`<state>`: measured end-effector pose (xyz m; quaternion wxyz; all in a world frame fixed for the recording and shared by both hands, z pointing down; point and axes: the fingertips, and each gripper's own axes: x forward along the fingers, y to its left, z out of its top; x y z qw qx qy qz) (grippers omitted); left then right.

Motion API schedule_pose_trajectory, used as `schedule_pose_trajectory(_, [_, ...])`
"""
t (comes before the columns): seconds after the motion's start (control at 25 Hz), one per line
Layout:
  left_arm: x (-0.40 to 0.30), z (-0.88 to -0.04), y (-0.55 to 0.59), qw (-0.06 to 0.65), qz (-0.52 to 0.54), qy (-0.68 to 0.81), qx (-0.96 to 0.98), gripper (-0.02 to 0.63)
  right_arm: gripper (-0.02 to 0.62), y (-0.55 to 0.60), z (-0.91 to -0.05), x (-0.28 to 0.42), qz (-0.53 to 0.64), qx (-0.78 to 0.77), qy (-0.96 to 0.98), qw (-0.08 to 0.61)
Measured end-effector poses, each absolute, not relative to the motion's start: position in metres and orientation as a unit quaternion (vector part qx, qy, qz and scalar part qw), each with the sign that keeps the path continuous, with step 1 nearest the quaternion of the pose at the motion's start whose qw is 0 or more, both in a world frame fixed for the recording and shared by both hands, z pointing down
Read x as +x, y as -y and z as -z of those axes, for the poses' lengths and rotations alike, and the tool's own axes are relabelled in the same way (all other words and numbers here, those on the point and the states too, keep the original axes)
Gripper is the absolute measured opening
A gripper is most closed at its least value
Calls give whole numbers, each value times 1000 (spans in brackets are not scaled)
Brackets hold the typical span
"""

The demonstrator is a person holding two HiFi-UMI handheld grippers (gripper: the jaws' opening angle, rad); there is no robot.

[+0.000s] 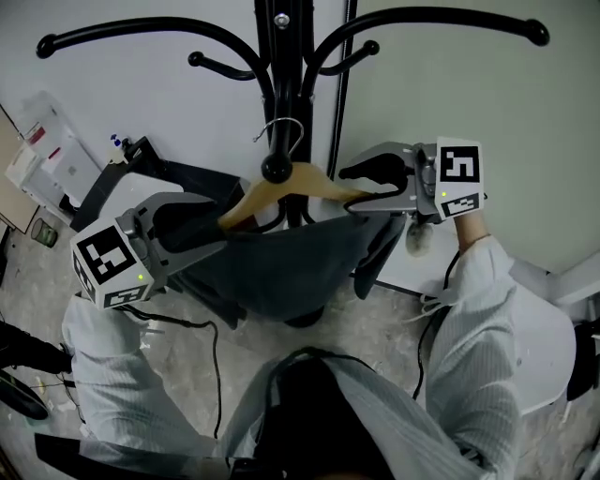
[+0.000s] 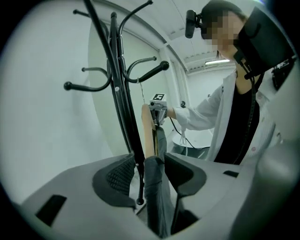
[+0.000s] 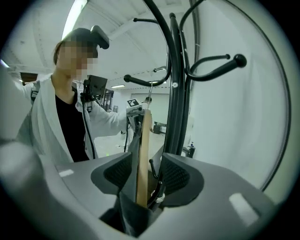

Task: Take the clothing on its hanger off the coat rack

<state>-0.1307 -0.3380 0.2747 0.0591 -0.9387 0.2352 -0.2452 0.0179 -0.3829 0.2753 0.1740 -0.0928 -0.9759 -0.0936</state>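
Note:
A black coat rack [image 1: 281,56] stands against the white wall. A wooden hanger [image 1: 309,180] hangs by its wire hook [image 1: 281,131] on a short arm that ends in a ball knob. Dark grey clothing [image 1: 291,262] is draped on it. My left gripper [image 1: 202,225] is at the hanger's left end, open, with the cloth [image 2: 157,197] between its jaws and a gap on the left pad's side. My right gripper [image 1: 361,183] is at the right end, open. The wooden hanger [image 3: 143,159] stands between its pads with a gap on each side.
The rack's long curved arms [image 1: 450,19] spread above both grippers. A white round table [image 1: 412,267] stands behind the right gripper. Black cables [image 1: 211,347] trail over the speckled floor. White boxes [image 1: 47,155] lie at the far left.

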Motion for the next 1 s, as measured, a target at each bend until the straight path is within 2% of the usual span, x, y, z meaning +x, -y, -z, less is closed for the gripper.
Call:
schedule_pose_trajectory(0.28, [-116, -312, 335, 6, 269, -137, -953, 184, 186, 359, -302, 2, 39, -188, 951, 241])
schedule_pose_trajectory(0.36, [-116, -320, 335, 9, 278, -130, -952, 142, 180, 354, -307, 0, 43, -199, 946, 252])
schedule_pose_trajectory(0.44, [-118, -320, 336, 2, 278, -137, -951, 87, 131, 355, -309, -2, 53, -189, 947, 255])
schedule_pose_trajectory(0.56, [-120, -315, 338, -17, 273, -146, -951, 67, 34, 366, -310, -7, 77, -147, 952, 258])
schedule_pose_trajectory(0.6, [-120, -314, 338, -21, 274, -148, -950, 57, 20, 368, -311, -8, 85, -137, 953, 258])
schedule_pose_trajectory(1.0, [-115, -289, 328, 15, 282, -168, -945, 44, 17, 358, -291, -3, 126, -117, 950, 262])
